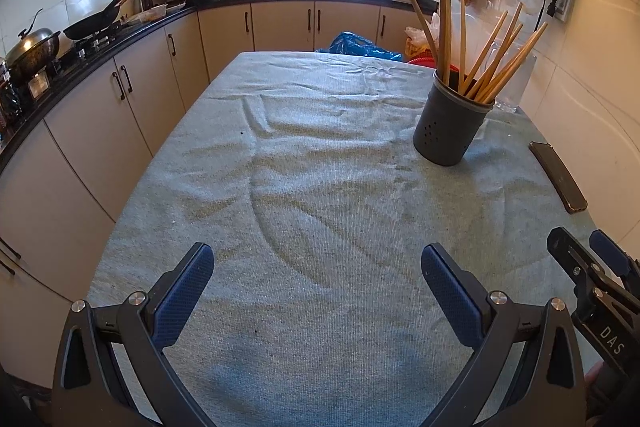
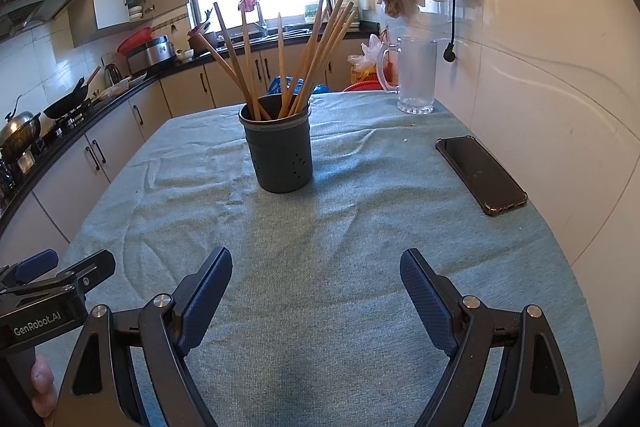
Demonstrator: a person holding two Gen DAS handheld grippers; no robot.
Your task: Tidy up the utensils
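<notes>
Right wrist, chopstick holder (image 2: 281, 151) beyond parted tongs (image 2: 316, 297)

Matt plastic holder (image 2: 280, 155) w/ wooden chopsticks (image 2: 316, 55), rough cloth table cover (image 2: 340, 247), glossy phone (image 2: 480, 175).

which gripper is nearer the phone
Right. The right gripper hovers open over the cloth with the phone ahead and to its right. The left gripper sits further left, beyond the right one, also open.
</notes>
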